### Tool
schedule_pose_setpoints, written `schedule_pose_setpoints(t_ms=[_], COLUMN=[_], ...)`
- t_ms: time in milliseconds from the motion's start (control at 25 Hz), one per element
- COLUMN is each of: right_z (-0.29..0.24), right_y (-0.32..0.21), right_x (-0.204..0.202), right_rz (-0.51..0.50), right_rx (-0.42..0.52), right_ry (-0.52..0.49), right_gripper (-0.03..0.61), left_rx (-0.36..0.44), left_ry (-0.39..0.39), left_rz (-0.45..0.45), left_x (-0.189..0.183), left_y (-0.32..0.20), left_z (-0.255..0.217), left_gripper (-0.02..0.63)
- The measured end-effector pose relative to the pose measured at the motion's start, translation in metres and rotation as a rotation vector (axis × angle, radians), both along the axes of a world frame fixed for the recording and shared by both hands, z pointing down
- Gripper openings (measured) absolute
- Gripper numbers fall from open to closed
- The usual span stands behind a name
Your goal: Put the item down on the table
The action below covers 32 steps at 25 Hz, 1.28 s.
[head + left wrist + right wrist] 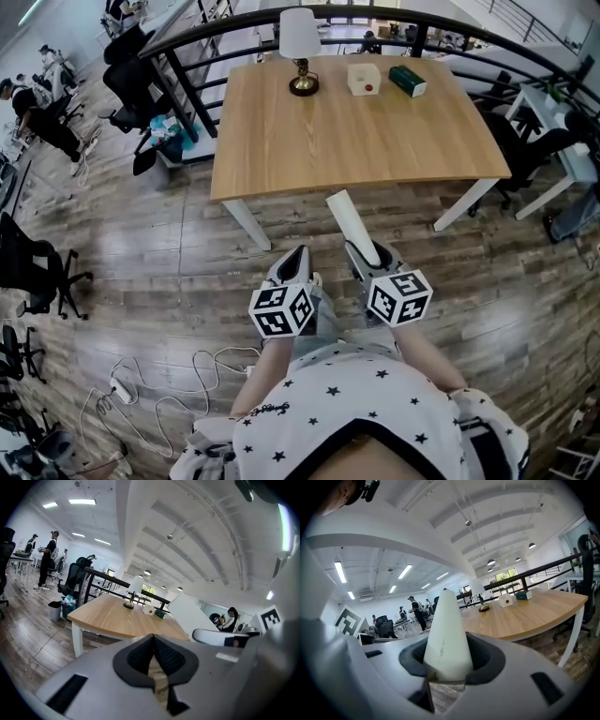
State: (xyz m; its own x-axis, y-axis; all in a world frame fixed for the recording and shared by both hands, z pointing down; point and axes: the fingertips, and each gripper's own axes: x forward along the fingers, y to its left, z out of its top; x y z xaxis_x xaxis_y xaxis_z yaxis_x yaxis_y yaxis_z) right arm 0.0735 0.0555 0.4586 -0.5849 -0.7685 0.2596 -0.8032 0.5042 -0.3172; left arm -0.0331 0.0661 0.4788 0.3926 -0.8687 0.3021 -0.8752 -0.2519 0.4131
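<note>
A long white box-shaped item (350,217) (446,637) sticks out forward from my right gripper (368,255) (447,663), whose jaws are shut on its near end. It hangs above the wood floor, just short of the near edge of the wooden table (356,141) (525,613). My left gripper (294,264) (153,644) is beside it on the left, fingertips together, nothing held. The left gripper view also catches the white item (191,616), off to the right.
At the table's far edge stand a brass lamp with a white shade (300,56), a white box with a red dot (364,79) and a green box (407,81). A black railing (234,28) runs behind. Office chairs (131,84) and a cable (169,394) are at the left.
</note>
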Motion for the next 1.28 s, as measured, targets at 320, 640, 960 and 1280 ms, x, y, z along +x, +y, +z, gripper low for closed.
schedule_pose_setpoints(t_ms=[320, 640, 960, 1280], right_z=[-0.003, -0.011, -0.010, -0.001], right_y=[-0.091, -0.180, -0.256, -0.320], right_x=[-0.014, -0.028, -0.039, -0.055], right_rz=[0.012, 0.042, 0.083, 0.103], right_rx=[0.018, 0.020, 0.011, -0.011], right_ry=[0.004, 0.001, 0.000, 0.011], right_gripper=[0.143, 0.143, 0.143, 0.142], left_rx=[0.002, -0.003, -0.017, -0.032], left_ry=[0.000, -0.021, -0.028, -0.031], left_rz=[0.008, 0.067, 0.126, 0.152], left_x=[-0.017, -0.023, -0.032, -0.048], left_y=[-0.091, -0.182, -0.263, -0.329], left_z=[0.004, -0.002, 0.001, 0.007], left_gripper=[0.012, 0.012, 0.012, 0.011])
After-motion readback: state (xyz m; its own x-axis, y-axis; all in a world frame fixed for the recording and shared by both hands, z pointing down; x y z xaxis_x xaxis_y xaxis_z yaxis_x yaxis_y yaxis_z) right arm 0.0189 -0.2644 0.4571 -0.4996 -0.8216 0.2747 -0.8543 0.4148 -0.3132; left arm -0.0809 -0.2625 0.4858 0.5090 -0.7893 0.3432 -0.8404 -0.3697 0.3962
